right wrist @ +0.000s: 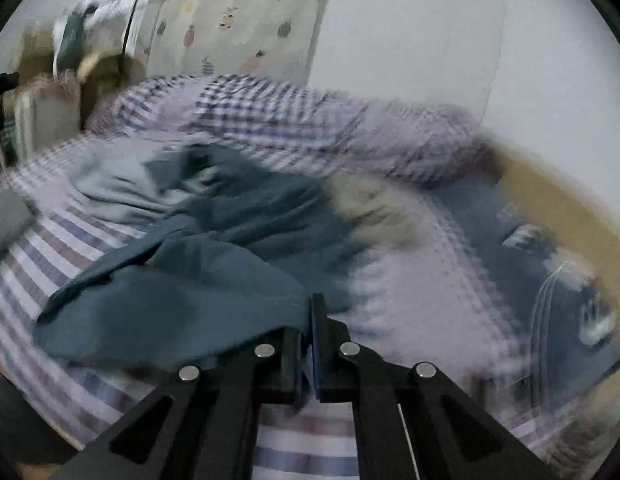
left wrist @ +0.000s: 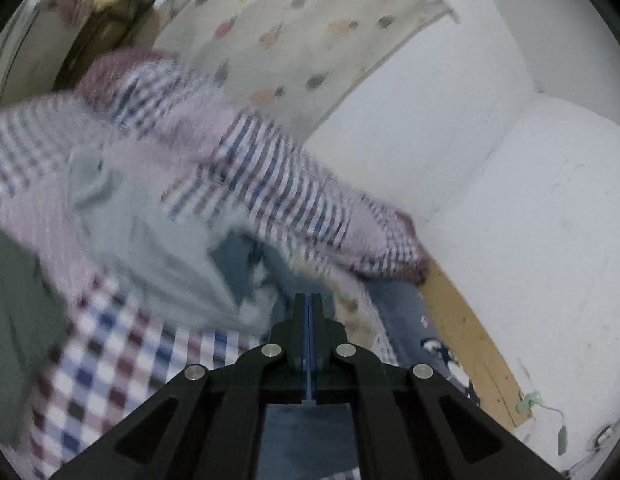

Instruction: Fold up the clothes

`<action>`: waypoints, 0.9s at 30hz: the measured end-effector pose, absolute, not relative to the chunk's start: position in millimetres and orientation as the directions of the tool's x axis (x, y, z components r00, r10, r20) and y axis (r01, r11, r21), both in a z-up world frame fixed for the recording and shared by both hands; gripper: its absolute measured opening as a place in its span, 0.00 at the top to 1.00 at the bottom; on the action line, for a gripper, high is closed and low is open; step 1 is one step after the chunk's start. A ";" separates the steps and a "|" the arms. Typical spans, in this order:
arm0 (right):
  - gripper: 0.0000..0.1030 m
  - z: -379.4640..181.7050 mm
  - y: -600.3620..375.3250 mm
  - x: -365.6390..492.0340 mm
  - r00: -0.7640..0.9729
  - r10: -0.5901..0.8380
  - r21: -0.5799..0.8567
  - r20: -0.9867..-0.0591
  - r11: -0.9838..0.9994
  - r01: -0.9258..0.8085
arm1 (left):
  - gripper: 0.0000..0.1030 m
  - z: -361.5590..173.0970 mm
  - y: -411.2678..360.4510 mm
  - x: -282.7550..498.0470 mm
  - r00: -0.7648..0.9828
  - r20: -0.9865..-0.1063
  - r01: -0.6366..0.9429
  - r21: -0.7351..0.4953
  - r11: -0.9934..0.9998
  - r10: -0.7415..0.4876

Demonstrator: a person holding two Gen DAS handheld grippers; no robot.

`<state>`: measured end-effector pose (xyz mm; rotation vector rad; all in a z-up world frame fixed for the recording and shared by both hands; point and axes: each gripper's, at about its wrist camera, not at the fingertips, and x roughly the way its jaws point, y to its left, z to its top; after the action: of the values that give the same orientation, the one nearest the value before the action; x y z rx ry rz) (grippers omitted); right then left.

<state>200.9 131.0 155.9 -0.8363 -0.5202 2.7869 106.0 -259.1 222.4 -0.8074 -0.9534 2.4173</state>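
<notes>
Checked bed (right wrist: 62, 248) beneath a fruit-print curtain (right wrist: 238, 12): the right gripper (right wrist: 310, 336), pressed together, pinches the near edge of a teal garment (right wrist: 198, 264) that trails away up-left. The left gripper (left wrist: 308, 320), also closed, seems to nip blue cloth (left wrist: 234, 264), though blur obscures it. Open bedding lies rightward.

Bed (right wrist: 50, 248) under a checked sheet in white, blue and maroon, bearing a crumpled blue garment (right wrist: 182, 280), a pale grey-blue garment (left wrist: 150, 248), a bunched checked quilt (right wrist: 310, 120) along its far side and a dark patterned cloth (right wrist: 549, 280) by the wooden edge.
</notes>
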 end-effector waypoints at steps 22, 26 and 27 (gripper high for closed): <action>0.90 69.6 236.6 276.8 -0.547 0.286 -0.314 -0.787 -0.948 -0.044 | 0.31 28.4 -59.8 176.2 -0.260 -0.836 -0.401 -0.361 -0.842 0.483; 0.74 79.4 291.2 295.9 -0.590 0.162 -0.059 -0.791 -0.980 -0.191 | 0.97 31.3 -61.6 171.5 -0.283 -0.811 -0.389 -0.392 -0.834 0.513; 0.73 78.8 300.0 296.9 -0.594 0.145 -0.020 -0.791 -0.977 -0.211 | 0.98 31.3 -64.0 166.8 -0.275 -0.799 -0.378 -0.422 -0.824 0.535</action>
<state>296.9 300.0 78.8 -1.2985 0.1114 2.6373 166.8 -64.0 31.3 -1.4139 -0.1977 2.1239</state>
